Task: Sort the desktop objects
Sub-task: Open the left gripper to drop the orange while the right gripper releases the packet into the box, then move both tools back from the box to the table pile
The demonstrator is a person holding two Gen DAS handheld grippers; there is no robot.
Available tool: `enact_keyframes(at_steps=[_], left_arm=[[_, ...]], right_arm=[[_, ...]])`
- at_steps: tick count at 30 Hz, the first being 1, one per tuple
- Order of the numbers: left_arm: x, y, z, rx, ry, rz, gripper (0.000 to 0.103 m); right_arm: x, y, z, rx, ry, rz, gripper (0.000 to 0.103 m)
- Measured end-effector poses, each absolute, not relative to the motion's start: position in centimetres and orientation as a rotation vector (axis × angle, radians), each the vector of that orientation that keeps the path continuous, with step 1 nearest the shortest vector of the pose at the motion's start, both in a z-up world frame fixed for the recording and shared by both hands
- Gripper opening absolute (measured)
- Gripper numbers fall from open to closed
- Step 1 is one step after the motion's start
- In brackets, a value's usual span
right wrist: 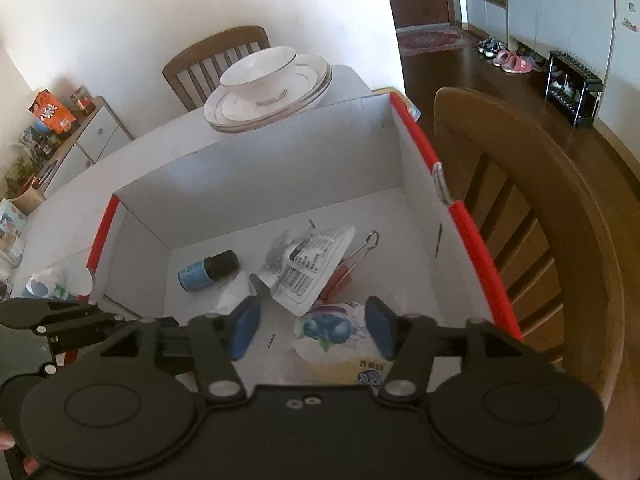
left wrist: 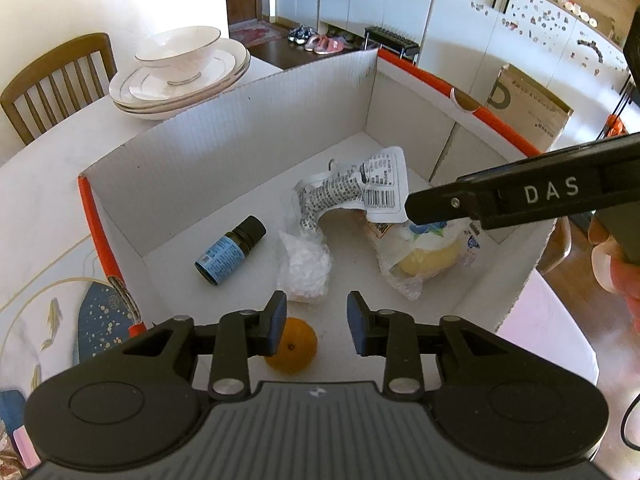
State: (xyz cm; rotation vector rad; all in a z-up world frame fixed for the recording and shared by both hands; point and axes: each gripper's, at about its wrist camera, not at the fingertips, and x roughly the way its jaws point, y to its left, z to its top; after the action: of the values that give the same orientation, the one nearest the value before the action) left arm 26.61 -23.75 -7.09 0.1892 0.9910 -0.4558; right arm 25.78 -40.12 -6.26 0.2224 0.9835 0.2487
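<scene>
A white cardboard box [left wrist: 224,136] with orange edges holds a dark bottle with a blue label [left wrist: 230,250], a crumpled clear wrap [left wrist: 304,268], an orange [left wrist: 294,344], a printed white pouch [left wrist: 360,192] and a wrapped blueberry bun [left wrist: 424,252]. My left gripper [left wrist: 316,322] is open above the orange. My right gripper [right wrist: 312,326] is open, its fingers on either side of the bun [right wrist: 340,332] just above it. The right gripper also shows in the left wrist view [left wrist: 520,200]. The box [right wrist: 280,160], bottle [right wrist: 208,270], pouch [right wrist: 316,264] and a red-handled clip [right wrist: 352,264] show in the right wrist view.
Stacked white plates with a bowl [left wrist: 180,72] stand on the table behind the box. A wooden chair [right wrist: 540,216] stands right of the box, another chair [left wrist: 52,84] behind the table. A patterned mat [left wrist: 60,320] lies left of the box.
</scene>
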Motion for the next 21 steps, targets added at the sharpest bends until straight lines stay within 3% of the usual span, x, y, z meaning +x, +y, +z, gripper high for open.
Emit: enact_keyframes(at_steps=[2,6,16,21], left_arm=[[26.3,-23.6,-6.6,0.172,0.969,-0.462,0.045],[25.4,-23.5,-5.5,0.146,0.922,-0.478,0.075],[24.2,-21.2,-3.2,0.053,0.851,-0.449,0.075],[23.6,-19.7,-2.3,0.032,0.825,-0.432,0.075]], right_arm=[[25.5,-40.2,-6.0,0.222,0.977,0.26,0.067],[24.8,-40.1,-5.1,0.21,0.944,0.29,0.072],[23.0,-39.9,-2.8,0.202,0.845,0.337,0.096],[22.2,-39.3,-2.3,0.198,0.827,0.337,0.099]])
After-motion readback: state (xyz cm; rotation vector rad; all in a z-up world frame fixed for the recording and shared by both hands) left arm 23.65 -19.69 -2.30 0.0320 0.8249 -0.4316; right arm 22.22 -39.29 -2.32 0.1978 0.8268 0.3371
